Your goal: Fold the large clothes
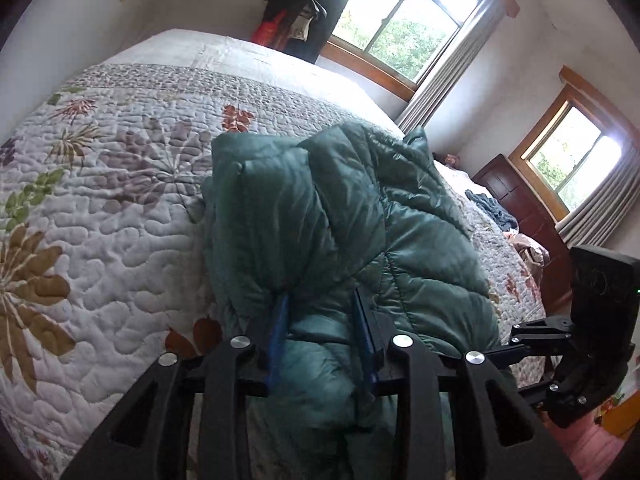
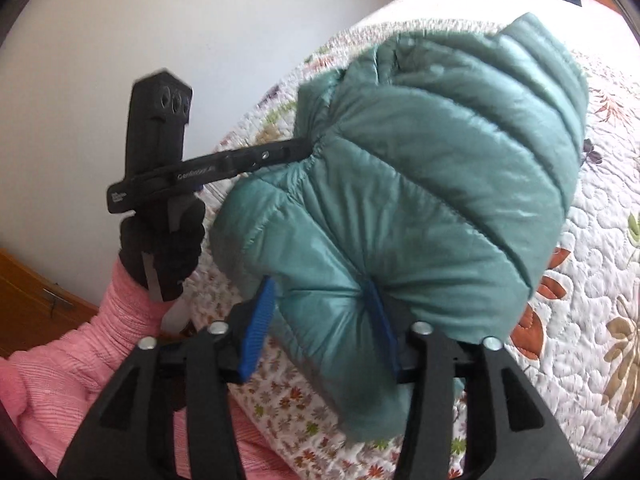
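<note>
left tool [image 1: 322, 320]: we see blue pads pinched into the green puffer jacket [image 1: 340, 216]; fingers partly closed with a thick fold of fabric between them.
right tool [image 2: 320, 320]: we see its right pad buried in the jacket [image 2: 420, 184], left pad showing bare beside the fabric; jaws partly closed on a bunched fold, so it has hold of the jacket.
jacket place: bunched and lifted off the bed [image 1: 120, 200] near its front edge, held between both tools; lower part hangs over the bed edge in the left wrist view.
edges: the bed's near edge runs just under both tools; its right edge drops toward the dark wood dresser [image 1: 520, 208].
open room: we see wide bare quilt to the left and beyond the jacket; small clothes pile [image 1: 490, 208] well apart at the right side.
surface: white quilted bedspread with leaf and flower print.
room: white walls, two windows [image 1: 400, 24] with grey curtains, dark clothes hanging [image 1: 304, 8] beyond the bed's far side.
person: gloved hand [image 2: 164, 252] and pink sleeve [image 2: 80, 360] hold the left tool in the right wrist view.
jacket axis: we cannot tell collar from hem; crumpled mass runs roughly away from the tools, quilted seams curving across it.
</note>
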The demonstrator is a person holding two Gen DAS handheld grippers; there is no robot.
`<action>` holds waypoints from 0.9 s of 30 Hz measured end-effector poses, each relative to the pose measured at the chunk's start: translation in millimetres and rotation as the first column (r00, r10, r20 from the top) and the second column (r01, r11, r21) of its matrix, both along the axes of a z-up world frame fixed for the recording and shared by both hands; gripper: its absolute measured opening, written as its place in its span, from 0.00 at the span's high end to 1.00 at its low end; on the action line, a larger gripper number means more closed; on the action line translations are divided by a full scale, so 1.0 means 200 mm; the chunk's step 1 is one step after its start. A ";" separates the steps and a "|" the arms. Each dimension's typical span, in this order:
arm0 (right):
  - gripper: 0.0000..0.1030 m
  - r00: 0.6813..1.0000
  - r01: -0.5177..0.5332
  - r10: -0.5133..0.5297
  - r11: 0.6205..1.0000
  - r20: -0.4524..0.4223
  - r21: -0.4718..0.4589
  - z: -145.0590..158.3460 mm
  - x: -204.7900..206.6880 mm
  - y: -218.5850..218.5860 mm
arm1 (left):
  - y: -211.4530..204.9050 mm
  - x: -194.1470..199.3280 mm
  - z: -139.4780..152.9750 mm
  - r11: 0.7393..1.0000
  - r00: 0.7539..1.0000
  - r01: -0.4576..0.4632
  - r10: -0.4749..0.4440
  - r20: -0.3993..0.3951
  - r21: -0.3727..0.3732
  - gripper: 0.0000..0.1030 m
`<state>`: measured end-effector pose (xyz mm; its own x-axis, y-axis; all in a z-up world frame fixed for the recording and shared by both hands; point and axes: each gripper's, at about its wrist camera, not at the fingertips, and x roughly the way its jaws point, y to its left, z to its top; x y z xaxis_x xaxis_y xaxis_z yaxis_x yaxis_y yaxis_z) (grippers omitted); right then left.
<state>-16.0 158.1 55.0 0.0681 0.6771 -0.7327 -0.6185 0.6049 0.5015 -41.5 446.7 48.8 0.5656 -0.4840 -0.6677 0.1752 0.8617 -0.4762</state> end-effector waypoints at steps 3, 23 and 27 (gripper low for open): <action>0.38 0.998 0.066 -0.066 0.997 0.020 0.030 0.05 0.01 -0.10 | 0.03 -0.04 0.08 0.998 0.998 -0.060 0.060 0.017 0.013 0.26; 0.20 0.930 0.320 -0.289 0.940 -0.226 0.115 -0.28 0.28 -0.44 | 0.13 0.10 -0.17 0.987 0.987 -0.048 0.023 -0.161 -0.150 0.11; 0.15 0.914 0.329 -0.281 0.935 -0.293 0.131 -0.37 0.32 -0.43 | 0.13 0.14 -0.28 0.956 0.977 -0.013 -0.050 -0.207 -0.293 0.09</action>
<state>47.8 73.0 -19.2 0.1112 0.7724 -0.6254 -0.2472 0.6310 0.7353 -13.5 471.8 -6.5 0.4174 -0.6842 -0.5980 0.0589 0.6771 -0.7335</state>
